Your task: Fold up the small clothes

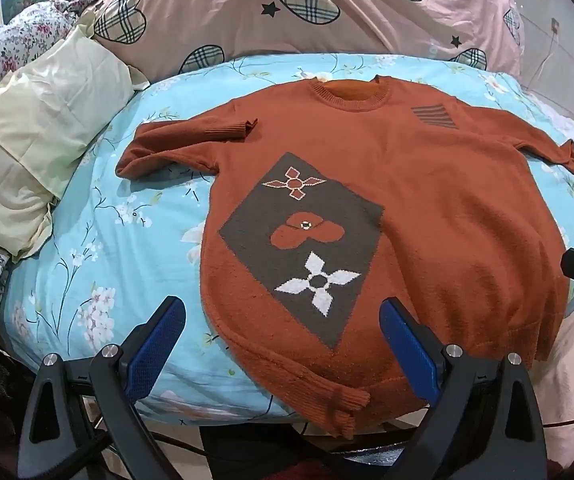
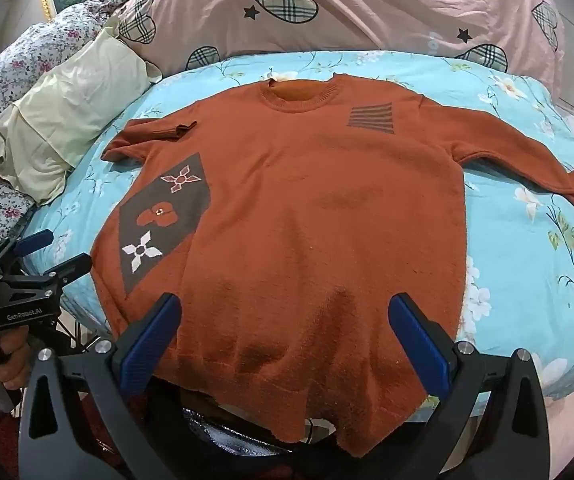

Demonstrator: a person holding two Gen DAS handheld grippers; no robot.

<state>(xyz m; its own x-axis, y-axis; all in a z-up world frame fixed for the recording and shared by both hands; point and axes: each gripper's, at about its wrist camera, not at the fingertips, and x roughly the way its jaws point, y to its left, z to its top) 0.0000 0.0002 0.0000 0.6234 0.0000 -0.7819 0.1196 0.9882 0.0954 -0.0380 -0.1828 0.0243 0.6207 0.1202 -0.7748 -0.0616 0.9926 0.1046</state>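
A small rust-orange knit sweater (image 1: 427, 216) lies flat, front up, on a light blue floral bed cover (image 1: 99, 248); it also shows in the right wrist view (image 2: 319, 216). It has a grey diamond panel with flower shapes (image 1: 307, 240) and a grey striped patch (image 1: 433, 117). Its left sleeve (image 1: 183, 144) is folded back on itself; the right sleeve (image 2: 535, 164) lies spread out. My left gripper (image 1: 283, 340) is open and empty over the hem's left part. My right gripper (image 2: 285, 332) is open and empty over the hem's middle. The hem hangs over the bed's front edge.
A cream pillow (image 1: 35, 136) and a floral quilt (image 1: 3, 48) lie at the left. A pink quilt with plaid hearts (image 1: 307, 12) is piled at the back. The left gripper and the hand holding it show at the left of the right wrist view (image 2: 27, 276).
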